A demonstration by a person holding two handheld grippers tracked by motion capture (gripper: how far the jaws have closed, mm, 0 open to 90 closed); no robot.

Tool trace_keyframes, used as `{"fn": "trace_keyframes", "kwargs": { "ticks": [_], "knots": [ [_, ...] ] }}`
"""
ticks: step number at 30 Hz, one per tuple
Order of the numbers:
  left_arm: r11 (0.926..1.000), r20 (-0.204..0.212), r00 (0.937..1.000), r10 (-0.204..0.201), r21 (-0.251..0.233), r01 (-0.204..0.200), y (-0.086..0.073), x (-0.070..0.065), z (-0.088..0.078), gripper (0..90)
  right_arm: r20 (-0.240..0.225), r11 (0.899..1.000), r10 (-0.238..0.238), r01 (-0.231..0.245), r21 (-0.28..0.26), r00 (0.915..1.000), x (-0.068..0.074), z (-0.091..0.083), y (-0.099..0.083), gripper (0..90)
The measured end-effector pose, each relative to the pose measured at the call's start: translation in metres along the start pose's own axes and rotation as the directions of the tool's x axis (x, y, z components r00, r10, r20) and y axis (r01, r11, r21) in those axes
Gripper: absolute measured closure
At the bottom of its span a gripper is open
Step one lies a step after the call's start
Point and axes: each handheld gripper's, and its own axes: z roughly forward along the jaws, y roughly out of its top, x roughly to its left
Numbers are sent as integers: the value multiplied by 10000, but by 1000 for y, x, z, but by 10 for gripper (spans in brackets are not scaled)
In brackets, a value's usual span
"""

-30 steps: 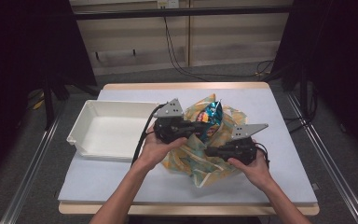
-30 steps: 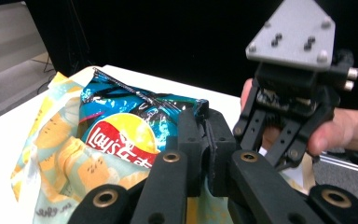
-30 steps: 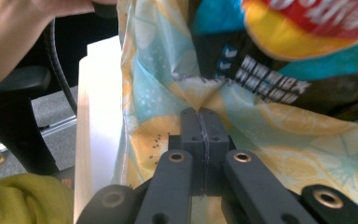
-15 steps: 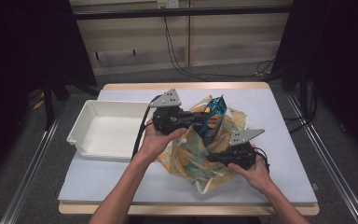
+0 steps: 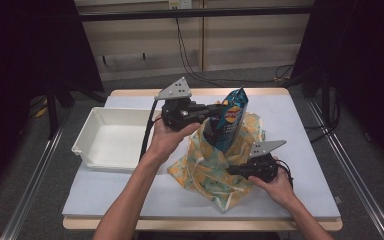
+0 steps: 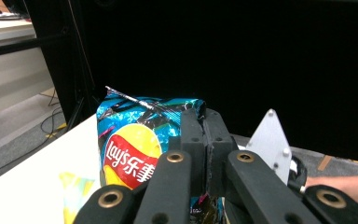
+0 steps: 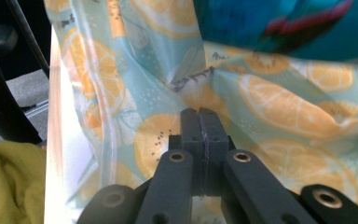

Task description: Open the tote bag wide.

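A blue Lay's chip bag [image 5: 230, 120] stands upright, its lower part still inside the mouth of a cloth drawstring bag [image 5: 205, 165] printed with orange slices. My left gripper [image 5: 215, 111] is shut on the chip bag's upper edge and holds it above the table. In the left gripper view the closed jaws [image 6: 204, 116] pinch the crinkled top of the chip bag [image 6: 130, 144]. My right gripper [image 5: 231, 171] is low at the cloth bag's right side, shut on its fabric. In the right gripper view the jaws [image 7: 199, 114] meet on the gathered cloth bag [image 7: 270, 107], with the chip bag [image 7: 270, 23] above.
A white plastic bin [image 5: 112, 140] sits on the table's left part, beside the left forearm. The pale table top [image 5: 300, 130] has free room to the right and at the back. Black stands and cables are beyond the far edge.
The left gripper has risen with the chip bag, drawing it up out of the cloth bag. The right gripper has sunk a little with the fabric, stretching the bag downward.
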Motion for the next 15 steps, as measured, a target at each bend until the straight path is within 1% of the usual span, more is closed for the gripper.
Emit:
{"fn": "trace_keyframes", "kwargs": {
  "ticks": [2, 3, 5, 6, 8, 11, 13, 14, 15],
  "knots": [
    [10000, 80, 10000, 33, -75, -33, 5, 1, -1, 896, 38, 9999, -16, 16, 105, 10000, 0, 0, -3, 900],
    [10000, 25, 10000, 11, -95, -11, 8, 1, -1, 896, 61, 9999, -32, 31, 141, 10000, 0, 0, -4, 900],
    [9999, 84, 9999, 76, -125, -75, 12, 3, -1, 896, 115, 9999, -1, -1, 168, 9999, 0, -2, -6, 900],
    [9999, 37, 10000, 66, -131, -66, 15, 3, -1, 896, 135, 9999, 12, -14, 142, 9999, 0, -3, -7, 900],
    [9997, 189, 9998, 48, -255, -43, 18, 5, -1, 896, 121, 9999, 28, -29, 99, 9999, 1, -5, -7, 900],
    [9991, 279, 9996, -70, -417, 82, 21, 9, 1, 896, 80, 10000, -32, 33, -32, 10000, 3, -9, -7, 840],
    [9993, 187, 9998, -92, -349, 98, 22, 11, 1, 896, 99, 9997, -87, 89, -227, 9999, 5, -12, -7, 783],
    [9991, 230, 9996, -145, -400, 154, 23, 12, 2, 896, 49, 9996, -173, 174, -241, 9998, 6, -14, -7, 781],
    [9992, 128, 9998, -180, -364, 185, 24, 12, 2, 896, 36, 9993, -278, 279, -267, 9996, 9, -15, -7, 750]
  ]
}}
